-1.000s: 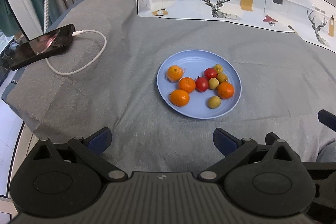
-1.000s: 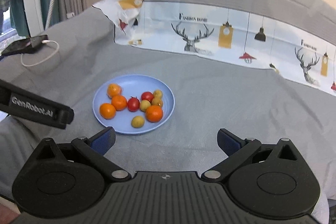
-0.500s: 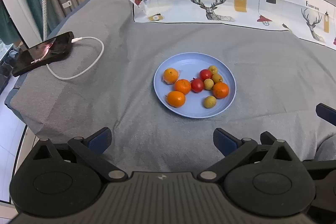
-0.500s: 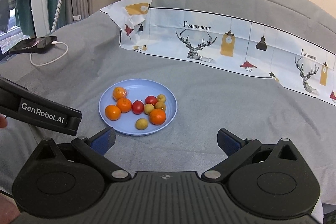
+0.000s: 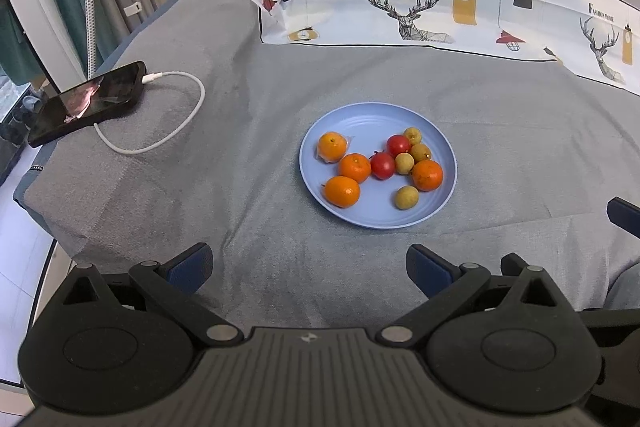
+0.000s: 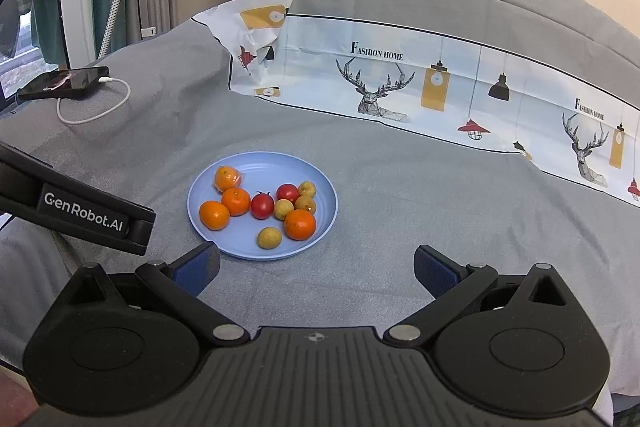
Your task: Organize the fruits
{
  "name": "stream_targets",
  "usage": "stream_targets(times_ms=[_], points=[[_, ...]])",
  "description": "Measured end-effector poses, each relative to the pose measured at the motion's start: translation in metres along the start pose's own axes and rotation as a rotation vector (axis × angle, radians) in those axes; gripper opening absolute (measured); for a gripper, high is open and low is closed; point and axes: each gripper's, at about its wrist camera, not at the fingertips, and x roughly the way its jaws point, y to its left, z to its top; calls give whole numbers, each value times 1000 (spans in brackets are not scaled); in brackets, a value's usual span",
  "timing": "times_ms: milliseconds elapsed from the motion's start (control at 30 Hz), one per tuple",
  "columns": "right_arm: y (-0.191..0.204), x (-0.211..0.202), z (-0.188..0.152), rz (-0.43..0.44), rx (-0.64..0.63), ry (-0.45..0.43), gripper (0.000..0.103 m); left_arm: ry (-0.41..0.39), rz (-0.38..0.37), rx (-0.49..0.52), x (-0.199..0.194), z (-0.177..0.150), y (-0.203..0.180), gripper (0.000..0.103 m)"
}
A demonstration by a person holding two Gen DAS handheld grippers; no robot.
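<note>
- Grey cloth covers the bed (image 5: 240,187) under everything; it is soft, so I judge a hard press could tilt the plate.
- The blue plate (image 5: 360,119) lies mid-bed, holding all the fruit.
- My left tongs (image 5: 308,261) and right tongs (image 6: 316,265) hover on the plate's near side, both spread wide and empty.
- Four oranges (image 5: 342,191) are mixed with two red fruits (image 5: 383,165) and four small yellow ones (image 5: 407,197); they touch, so nudging one may roll its neighbours off.
</note>
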Motion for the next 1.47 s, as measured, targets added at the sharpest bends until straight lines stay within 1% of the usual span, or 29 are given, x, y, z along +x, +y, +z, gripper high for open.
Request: stream_targets(times_ms=[1200, 1333, 1467], points=[[0, 1, -1, 1, -7, -4, 102, 7, 19, 10, 4, -2, 0, 103], [1, 2, 0, 5, -11, -4, 102, 18, 15, 2, 6, -3, 2, 103], [1, 1, 0, 21, -15, -9, 102, 23, 28, -14, 7, -3, 3, 103]])
